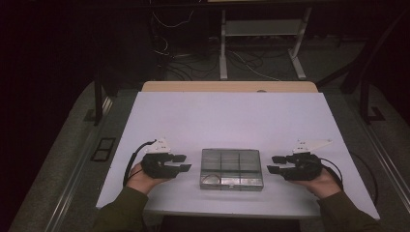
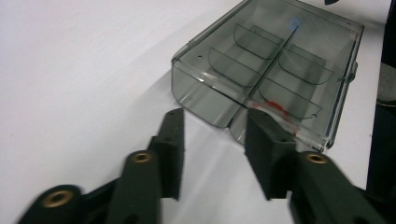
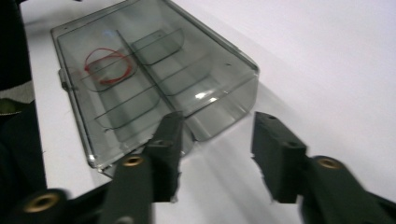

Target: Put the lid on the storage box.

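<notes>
So on the left side of the bench [image 1: 145, 121], which has a white top, the left gripper [image 1: 183, 163] sits in the person's left hand [image 1: 140, 176], pointing inward toward the middle. Its jaws are apart with nothing between them, just white surface showing in the gap. From the left gripper view you can see the box is just ahead of the jaw tips and a bit off to the right, close but not touching as far as I can tell.

Dead center near the front edge is the clear smoky plastic organizer box [image 1: 231, 168], lying flat with its lid closed, split into little compartments by dividers. There's a thin red loop [image 3: 108, 66] inside one compartment, looks like a rubber band or bit of wire, can't really tell which. In the left gripper view the same red bit [image 2: 273, 108] shows in the compartment nearest the right-hand jaw.

Then on the right, the right gripper [image 1: 272, 164] is in the person's right hand [image 1: 323, 182], mirroring the other one and pointing inward at the box. Jaws apart here too, empty. In the right gripper view the box's rounded corner sits right by the left-hand jaw tip, the other jaw over bare bench.

Behind the bench the floor has a tangle of cables [image 1: 193, 58] and a white metal frame [image 1: 263, 34].
</notes>
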{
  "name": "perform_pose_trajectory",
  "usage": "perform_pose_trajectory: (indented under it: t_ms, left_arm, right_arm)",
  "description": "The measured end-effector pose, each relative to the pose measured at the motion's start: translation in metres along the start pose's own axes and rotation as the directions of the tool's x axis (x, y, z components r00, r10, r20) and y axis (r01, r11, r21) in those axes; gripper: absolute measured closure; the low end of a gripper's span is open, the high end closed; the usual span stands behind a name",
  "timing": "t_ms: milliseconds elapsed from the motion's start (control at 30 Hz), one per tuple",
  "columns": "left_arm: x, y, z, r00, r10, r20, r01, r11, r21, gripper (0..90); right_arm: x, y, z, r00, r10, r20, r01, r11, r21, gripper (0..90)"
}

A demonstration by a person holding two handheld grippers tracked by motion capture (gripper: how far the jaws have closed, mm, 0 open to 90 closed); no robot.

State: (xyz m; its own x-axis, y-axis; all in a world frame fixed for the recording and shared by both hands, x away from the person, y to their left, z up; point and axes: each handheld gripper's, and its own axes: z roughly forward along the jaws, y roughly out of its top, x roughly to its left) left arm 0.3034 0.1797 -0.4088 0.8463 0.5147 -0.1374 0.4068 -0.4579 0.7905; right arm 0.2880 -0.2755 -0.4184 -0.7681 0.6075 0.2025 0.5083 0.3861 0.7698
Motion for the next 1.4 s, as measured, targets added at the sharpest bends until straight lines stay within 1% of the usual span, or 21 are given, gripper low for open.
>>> perform_pose_trajectory:
  t_ms: [33, 67, 100, 200, 267, 367, 467, 600, 633, 667, 733, 800, 833, 867, 967, 1000, 1100, 1133, 1200, 1267, 1400]
  left_arm:
    - [0.001, -0.001, -0.001, 1.0000, -0.005, -0.003, 0.005, 1.0000, -0.001, 50.2]
    - [0.003, -0.002, -0.003, 0.9999, -0.010, -0.009, 0.010, 0.9999, -0.008, 47.7]
    - [0.005, -0.004, -0.005, 0.9998, -0.012, -0.014, 0.012, 0.9998, -0.014, 45.6]
    - [0.008, -0.007, -0.010, 0.9994, -0.024, -0.026, 0.023, 0.9992, -0.032, 40.5]
    - [0.010, -0.009, -0.012, 0.9992, -0.026, -0.030, 0.025, 0.9987, -0.044, 38.2]
    - [0.011, -0.012, -0.015, 0.9991, -0.026, -0.033, 0.024, 0.9980, -0.058, 34.3]
    - [0.011, -0.014, -0.015, 0.9990, -0.024, -0.036, 0.022, 0.9980, -0.060, 28.7]
    - [0.012, -0.016, -0.015, 0.9981, -0.036, -0.050, 0.033, 0.9977, -0.059, 19.5]
    - [0.013, -0.017, -0.015, 0.9977, -0.037, -0.056, 0.034, 0.9980, -0.054, 16.4]
    - [0.013, -0.018, -0.014, 0.9970, -0.049, -0.060, 0.046, 0.9975, -0.053, 14.8]
    - [0.014, -0.019, -0.014, 0.9956, -0.056, -0.075, 0.052, 0.9971, -0.055, 12.5]
    - [0.015, -0.019, -0.014, 0.9948, -0.054, -0.086, 0.050, 0.9976, -0.047, 9.3]
    - [0.014, -0.019, -0.014, 0.9948, -0.053, -0.087, 0.049, 0.9977, -0.048, 8.8]
    - [0.014, -0.019, -0.014, 0.9947, -0.049, -0.091, 0.045, 0.9978, -0.049, 8.1]
    - [0.013, -0.019, -0.012, 0.9940, -0.041, -0.101, 0.037, 0.9986, -0.037, 1.3]
    - [0.013, -0.019, -0.012, 0.9935, -0.044, -0.105, 0.040, 0.9985, -0.038, 0.0]
    - [0.013, -0.020, -0.011, 0.9920, -0.051, -0.116, 0.046, 0.9981, -0.041, 0.0]
    - [0.014, -0.020, -0.011, 0.9925, -0.044, -0.114, 0.040, 0.9986, -0.034, 0.0]
    - [0.014, -0.021, -0.010, 0.9929, -0.044, -0.110, 0.042, 0.9988, -0.025, 0.0]
    - [0.013, -0.020, -0.009, 0.9923, -0.046, -0.115, 0.043, 0.9987, -0.028, 0.0]
    - [0.014, -0.020, -0.010, 0.9932, -0.041, -0.109, 0.039, 0.9990, -0.024, 0.0]
  right_arm:
    - [-0.002, -0.002, -0.001, 0.9999, 0.010, 0.013, -0.010, 1.000, -0.008, 44.6]
    - [-0.003, -0.003, -0.002, 0.9998, 0.013, 0.015, -0.013, 1.000, -0.009, 42.5]
    - [-0.003, -0.004, -0.004, 0.9997, 0.016, 0.017, -0.015, 1.000, -0.017, 38.9]
    - [-0.005, -0.008, -0.008, 0.9988, 0.015, 0.046, -0.013, 0.999, -0.044, 33.6]
    - [-0.006, -0.010, -0.010, 0.9974, 0.026, 0.067, -0.022, 0.998, -0.060, 30.5]
    - [-0.007, -0.013, -0.012, 0.9959, 0.024, 0.087, -0.018, 0.997, -0.074, 26.4]
    - [-0.008, -0.015, -0.015, 0.9934, 0.030, 0.111, -0.021, 0.996, -0.087, 19.6]
    - [-0.010, -0.019, -0.018, 0.9880, 0.033, 0.151, -0.020, 0.996, -0.086, 17.6]
    - [-0.010, -0.020, -0.019, 0.9874, 0.031, 0.155, -0.018, 0.996, -0.085, 12.4]
    - [-0.010, -0.021, -0.019, 0.9857, 0.035, 0.165, -0.022, 0.996, -0.084, 11.0]
    - [-0.011, -0.023, -0.021, 0.9848, 0.037, 0.169, -0.022, 0.996, -0.091, 10.9]
    - [-0.011, -0.023, -0.021, 0.9824, 0.040, 0.182, -0.023, 0.996, -0.091, 10.9]
    - [-0.011, -0.023, -0.021, 0.9799, 0.040, 0.195, -0.023, 0.996, -0.089, 9.0]
    - [-0.011, -0.022, -0.020, 0.9787, 0.042, 0.201, -0.024, 0.996, -0.088, 1.7]
    - [-0.012, -0.023, -0.017, 0.9754, 0.053, 0.214, -0.038, 0.997, -0.074, 0.7]
    - [-0.012, -0.023, -0.017, 0.9745, 0.054, 0.218, -0.040, 0.997, -0.071, 0.7]
    - [-0.013, -0.023, -0.016, 0.9704, 0.057, 0.235, -0.040, 0.996, -0.076, 0.7]
    - [-0.013, -0.024, -0.015, 0.9701, 0.058, 0.236, -0.041, 0.996, -0.077, 0.7]
    - [-0.014, -0.024, -0.015, 0.9718, 0.056, 0.229, -0.040, 0.997, -0.071, 0.7]
    - [-0.015, -0.026, -0.014, 0.9732, 0.052, 0.224, -0.038, 0.997, -0.066, 0.7]
    - [-0.014, -0.026, -0.012, 0.9756, 0.055, 0.213, -0.042, 0.997, -0.065, 0.8]
